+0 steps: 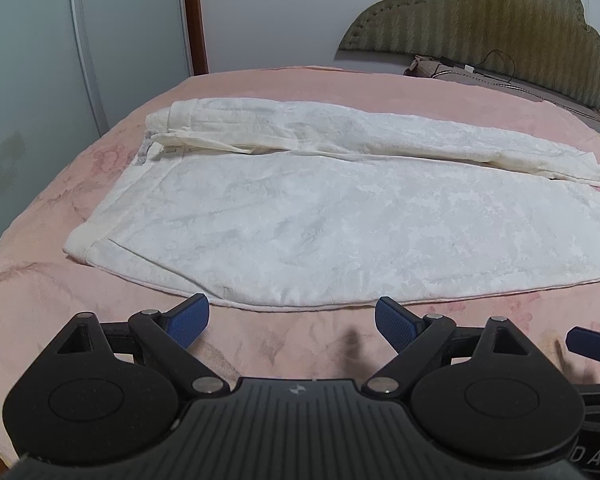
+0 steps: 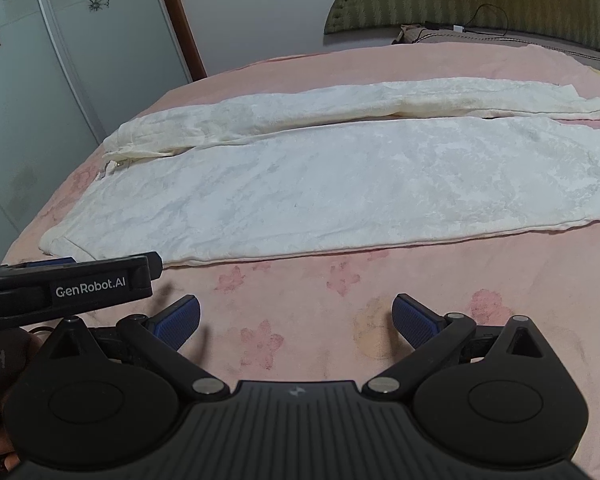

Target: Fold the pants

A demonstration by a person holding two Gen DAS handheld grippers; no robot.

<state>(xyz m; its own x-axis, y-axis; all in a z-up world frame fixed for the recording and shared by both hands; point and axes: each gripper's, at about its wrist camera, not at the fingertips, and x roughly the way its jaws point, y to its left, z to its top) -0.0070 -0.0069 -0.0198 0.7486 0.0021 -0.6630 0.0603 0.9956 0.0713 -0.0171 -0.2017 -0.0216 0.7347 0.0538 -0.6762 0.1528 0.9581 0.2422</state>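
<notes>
White pants (image 1: 320,216) lie flat on a pink bedspread (image 1: 40,280), waistband to the left, legs running right. The far leg is folded lengthwise into a narrow strip (image 1: 340,136). They also show in the right wrist view (image 2: 340,180). My left gripper (image 1: 292,322) is open and empty, just short of the pants' near edge. My right gripper (image 2: 296,320) is open and empty, above bare bedspread (image 2: 300,288) in front of the pants. The left gripper's body (image 2: 72,284) shows at the left of the right wrist view.
A padded green headboard (image 1: 500,28) stands at the far right with a black cable (image 1: 496,68) and a pillow below it. Glass wardrobe doors (image 1: 32,100) with flower prints line the left side beyond the bed's edge.
</notes>
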